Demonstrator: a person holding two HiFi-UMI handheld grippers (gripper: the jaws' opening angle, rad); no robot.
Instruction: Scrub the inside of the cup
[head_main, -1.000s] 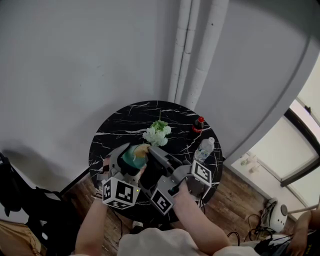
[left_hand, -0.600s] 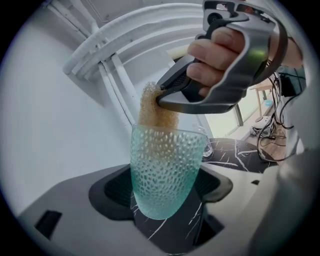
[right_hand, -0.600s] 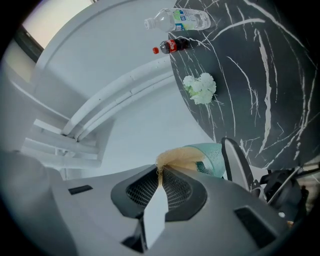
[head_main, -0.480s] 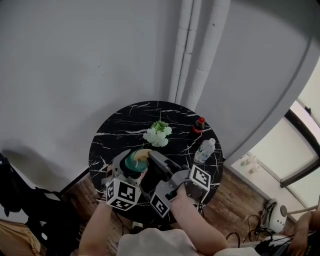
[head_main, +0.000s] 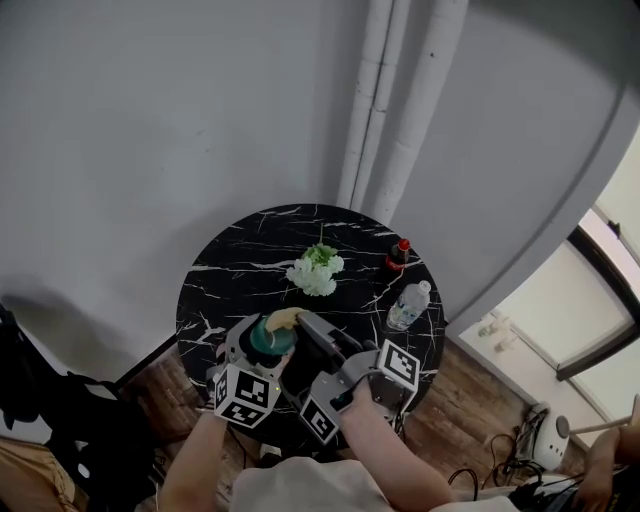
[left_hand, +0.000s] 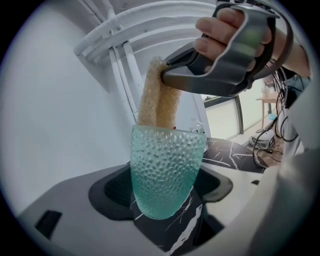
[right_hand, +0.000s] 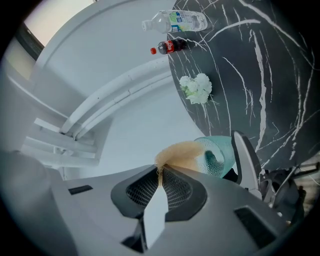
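A teal dimpled glass cup stands upright between the jaws of my left gripper, which is shut on it. In the head view the cup is held over the near edge of the black marble table. My right gripper is shut on one end of a tan sponge. The sponge hangs down into the cup's mouth, and its lower end is hidden behind the glass. From the left gripper view the right gripper sits just above the cup's rim.
On the table stand a bunch of white flowers, a small cola bottle and a clear water bottle. White pipes run up the grey wall behind. Cables lie on the wooden floor at the right.
The left gripper has sunk a little with the cup and rolled slightly. The right gripper has stayed almost still, with the sponge still in the cup's mouth.
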